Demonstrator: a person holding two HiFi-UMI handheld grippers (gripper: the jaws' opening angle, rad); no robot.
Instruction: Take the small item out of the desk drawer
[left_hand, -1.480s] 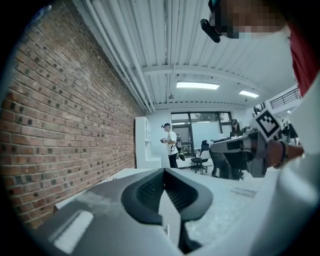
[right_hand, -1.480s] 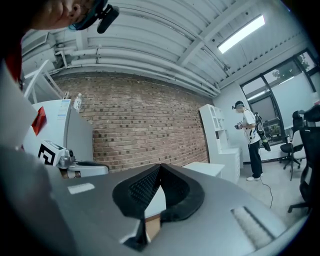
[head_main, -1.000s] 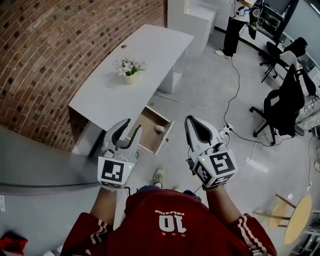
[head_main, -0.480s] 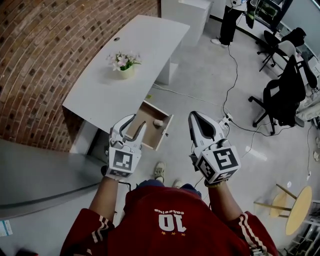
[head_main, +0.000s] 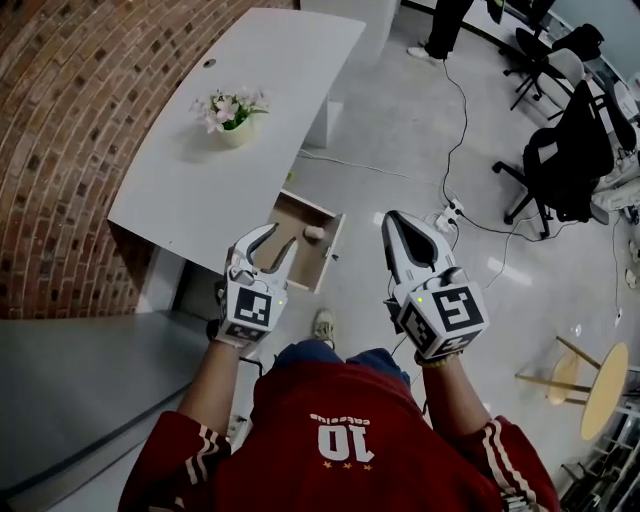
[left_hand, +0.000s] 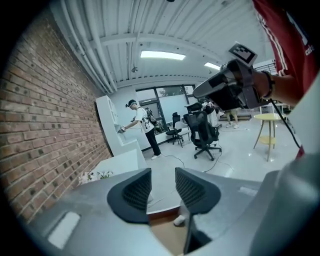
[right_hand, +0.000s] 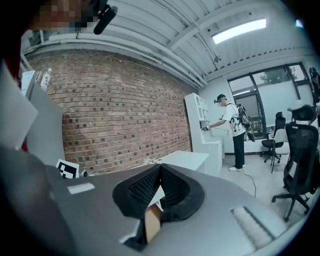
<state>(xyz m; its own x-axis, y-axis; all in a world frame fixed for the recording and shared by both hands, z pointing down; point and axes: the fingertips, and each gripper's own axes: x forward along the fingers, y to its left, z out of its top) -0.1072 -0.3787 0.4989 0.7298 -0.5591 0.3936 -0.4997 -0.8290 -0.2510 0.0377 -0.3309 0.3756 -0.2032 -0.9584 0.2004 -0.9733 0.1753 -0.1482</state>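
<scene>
Now reaching for the small item (head_main: 314, 233) in the open drawer (head_main: 310, 262).
Left hand-held gripper (head_main: 278, 240) has just been opening its jaws; they stand apart with nothing between them, over the wooden drawer that sticks out from the white table (head_main: 200, 180). The small item lies on the drawer floor at about 3 o'clock from the tips, not touched. I think it is best to swing right, go down slowly, put one jaw each side, then squeeze softly. Right hand-held gripper (head_main: 397, 222) has its jaws together, empty, off at 3 o'clock.
</scene>
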